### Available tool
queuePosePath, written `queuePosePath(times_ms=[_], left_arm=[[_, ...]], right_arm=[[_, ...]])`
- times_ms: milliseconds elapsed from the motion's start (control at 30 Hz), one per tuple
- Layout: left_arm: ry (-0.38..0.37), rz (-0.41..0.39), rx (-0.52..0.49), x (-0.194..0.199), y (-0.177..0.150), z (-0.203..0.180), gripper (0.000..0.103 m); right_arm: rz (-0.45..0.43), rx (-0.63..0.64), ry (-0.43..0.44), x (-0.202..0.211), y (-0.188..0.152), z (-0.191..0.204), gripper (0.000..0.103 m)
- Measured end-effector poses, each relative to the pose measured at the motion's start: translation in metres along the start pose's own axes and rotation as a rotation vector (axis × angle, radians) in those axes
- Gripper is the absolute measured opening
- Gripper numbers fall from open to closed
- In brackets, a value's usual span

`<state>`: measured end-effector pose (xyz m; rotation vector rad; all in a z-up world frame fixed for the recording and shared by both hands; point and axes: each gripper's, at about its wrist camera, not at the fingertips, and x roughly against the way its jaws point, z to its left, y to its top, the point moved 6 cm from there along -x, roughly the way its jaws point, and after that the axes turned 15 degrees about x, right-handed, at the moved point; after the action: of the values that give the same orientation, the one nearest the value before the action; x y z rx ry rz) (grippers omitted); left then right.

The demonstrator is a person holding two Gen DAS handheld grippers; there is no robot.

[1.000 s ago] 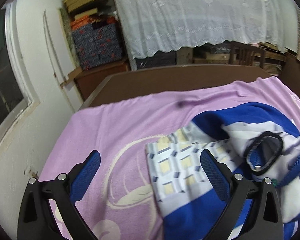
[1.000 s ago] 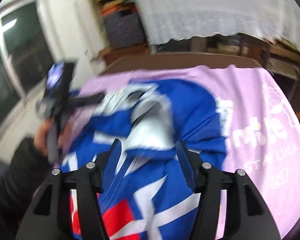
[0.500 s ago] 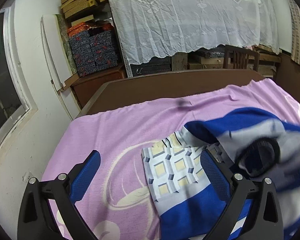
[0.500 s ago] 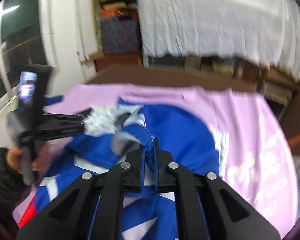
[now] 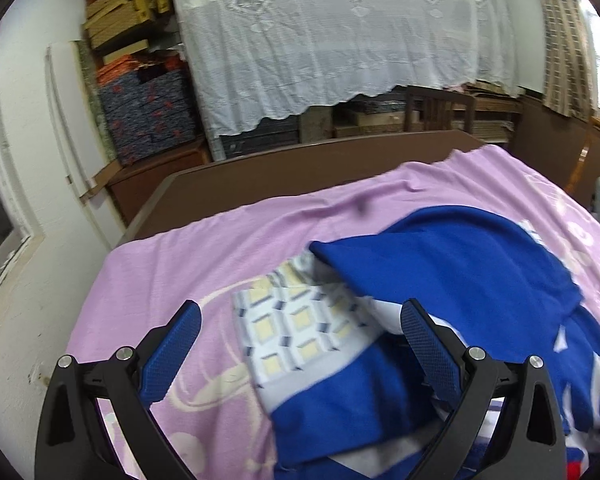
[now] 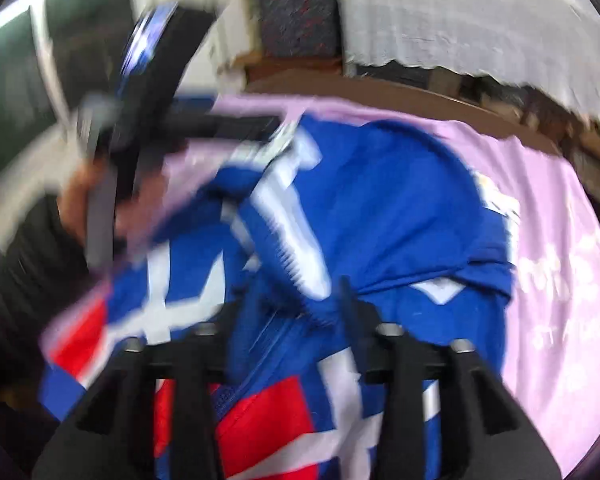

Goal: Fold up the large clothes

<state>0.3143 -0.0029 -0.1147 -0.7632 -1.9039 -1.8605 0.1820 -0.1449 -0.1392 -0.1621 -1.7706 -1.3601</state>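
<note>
Cluttered home storeroom, lace curtain [image 5: 332, 40], stacked boxes [image 5: 148, 116]

Jacket [image 5: 452, 264]: royal blue, with white bands and a red panel [image 6: 260, 420] at 6 o'clock in the right wrist view; its lining [image 5: 296, 328] is pale grey with cream squares edged dark. Sheet [image 5: 188, 272]: lilac, with cream line art at 7 o'clock and pale lettering, too blurred to read, at 3 o'clock. Table [image 5: 260, 176]: dark brown. Curtain [image 5: 332, 40]: white lace at 12 o'clock. Boxes [image 5: 148, 116]: navy, flecked red. Left gripper [image 5: 300, 340]: black frame, blue pads. Sleeve [image 6: 16, 264]: black.
</note>
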Motion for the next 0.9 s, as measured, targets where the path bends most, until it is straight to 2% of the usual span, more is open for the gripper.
queuePosePath(times_ms=[100, 133, 233, 333, 367, 400, 433, 467, 500, 600, 700, 733, 833, 900], left_arm=[[-0.048, 0.012, -0.055, 0.004, -0.008, -0.016, 0.1], [-0.057, 0.015, -0.082, 0.005, -0.013, -0.022, 0.1], [-0.056, 0.022, -0.17, 0.002, -0.025, -0.038, 0.1], [-0.039, 0.036, -0.221, -0.007, -0.037, -0.048, 0.099], [-0.033, 0.034, -0.225, -0.01, -0.038, -0.048, 0.087], [-0.028, 0.039, -0.225, -0.015, -0.038, -0.047, 0.074], [-0.037, 0.062, -0.212, -0.019, -0.038, -0.044, 0.041], [-0.049, 0.084, -0.192, -0.022, -0.037, -0.041, 0.01], [-0.071, 0.12, -0.142, -0.027, -0.032, -0.033, 0.002], [-0.028, 0.107, -0.028, -0.031, -0.013, -0.002, 0.001], [-0.025, 0.118, 0.053, -0.034, -0.002, 0.021, 0.001], [-0.029, 0.126, 0.064, -0.035, -0.001, 0.024, 0.001], [-0.079, 0.15, 0.059, -0.033, -0.004, 0.017, 0.001], [-0.116, 0.134, 0.02, -0.024, -0.008, 0.003, 0.002]], right_arm=[[-0.003, -0.158, -0.021, 0.003, -0.005, -0.039, 0.049], [0.016, -0.249, -0.025, -0.003, -0.012, -0.057, 0.049], [0.053, -0.451, 0.018, -0.023, -0.024, -0.09, 0.049], [0.069, -0.55, 0.073, -0.039, -0.027, -0.107, 0.046], [0.087, -0.575, 0.072, -0.047, -0.028, -0.111, 0.04], [0.097, -0.587, 0.065, -0.052, -0.03, -0.114, 0.025], [0.097, -0.586, 0.049, -0.056, -0.028, -0.117, 0.016], [0.096, -0.592, 0.071, -0.059, -0.024, -0.116, 0.008], [0.08, -0.6, 0.086, -0.056, -0.021, -0.114, 0.006], [0.013, -0.569, 0.105, -0.04, -0.003, -0.098, 0.006], [-0.031, -0.557, 0.141, -0.03, 0.007, -0.085, 0.006], [-0.026, -0.554, 0.134, -0.027, 0.003, -0.082, 0.006], [0.074, -0.572, 0.053, -0.04, -0.022, -0.085, 0.006], [0.109, -0.63, 0.059, -0.047, -0.044, -0.095, 0.0]])
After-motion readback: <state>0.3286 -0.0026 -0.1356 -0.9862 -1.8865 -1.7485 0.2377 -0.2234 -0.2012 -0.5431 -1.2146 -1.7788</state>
